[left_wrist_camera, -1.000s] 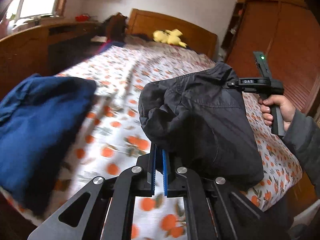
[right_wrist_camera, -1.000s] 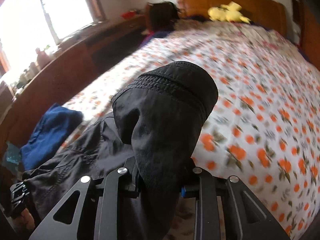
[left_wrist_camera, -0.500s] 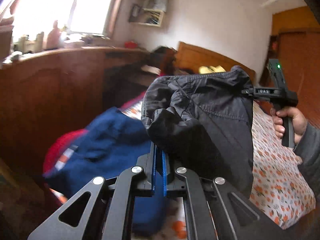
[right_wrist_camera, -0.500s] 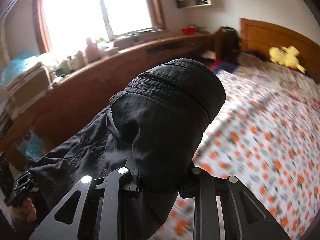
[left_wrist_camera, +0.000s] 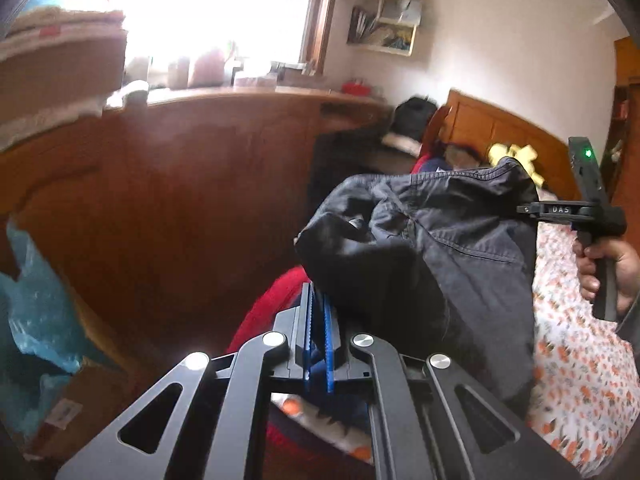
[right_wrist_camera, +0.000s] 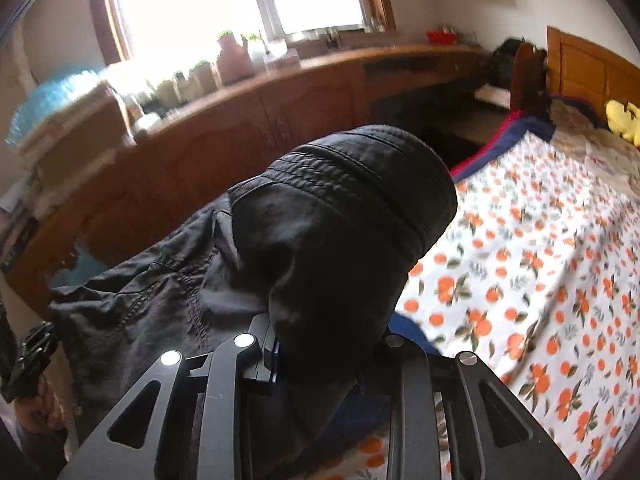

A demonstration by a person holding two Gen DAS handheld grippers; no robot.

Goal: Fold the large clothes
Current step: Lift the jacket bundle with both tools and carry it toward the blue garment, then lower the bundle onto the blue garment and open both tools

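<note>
A dark grey garment (left_wrist_camera: 440, 248) hangs in the air, bunched and stretched between both grippers. In the left wrist view my left gripper (left_wrist_camera: 318, 320) has its blue pads pressed together on one edge of the fabric, which heaps up to the right of the fingers. The right gripper (left_wrist_camera: 532, 209) pinches the far corner, with a hand on its handle. In the right wrist view the right gripper (right_wrist_camera: 328, 344) clamps a thick fold of the garment (right_wrist_camera: 340, 220). That fold hides the fingertips. The left gripper (right_wrist_camera: 34, 344) holds the other end at the far left.
The bed with the orange-print sheet (right_wrist_camera: 540, 260) lies to the right. Red clothes (left_wrist_camera: 264, 312) and a blue garment (right_wrist_camera: 408, 330) lie under the grippers at the bed's edge. A long wooden cabinet (right_wrist_camera: 240, 140) under the window runs along the left. A teal bag (left_wrist_camera: 32, 312) lies low left.
Both views have swung left, from the bed towards the cabinet and window. The garment stays gripped at both ends. The blue clothes have slid from the left to beneath the grippers.
</note>
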